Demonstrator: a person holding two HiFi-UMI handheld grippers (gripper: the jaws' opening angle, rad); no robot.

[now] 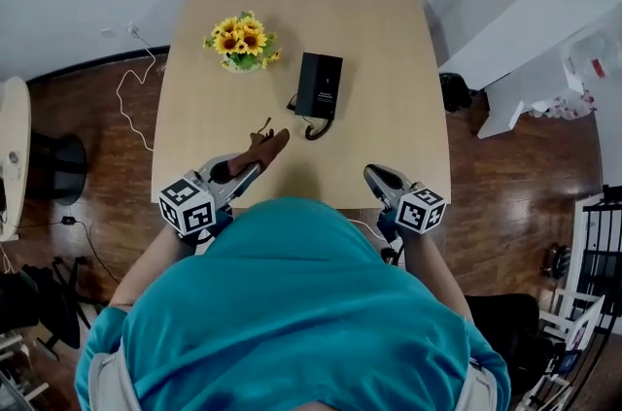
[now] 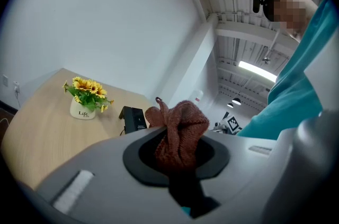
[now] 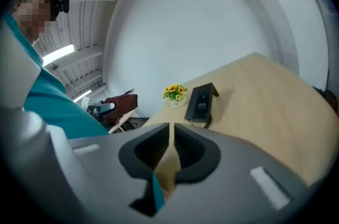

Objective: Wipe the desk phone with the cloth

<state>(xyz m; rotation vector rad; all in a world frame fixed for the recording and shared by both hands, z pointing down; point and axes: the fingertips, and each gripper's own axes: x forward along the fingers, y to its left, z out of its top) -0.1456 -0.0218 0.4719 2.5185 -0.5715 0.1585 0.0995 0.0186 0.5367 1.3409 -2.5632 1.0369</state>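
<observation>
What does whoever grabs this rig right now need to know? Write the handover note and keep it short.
Left hand-held gripper: shut on the reddish-brown cloth, over the table's near edge.
Right hand-held gripper: jaws nearly together with nothing between them, also at the near edge.
Black desk phone: around the middle of the wooden table, with its cord looped at the near side. A sunflower pot stands to its left.
Done: the cloth is in hand.
Left: carry the cloth to the phone and wipe it. The cloth is not touching the phone yet.
</observation>
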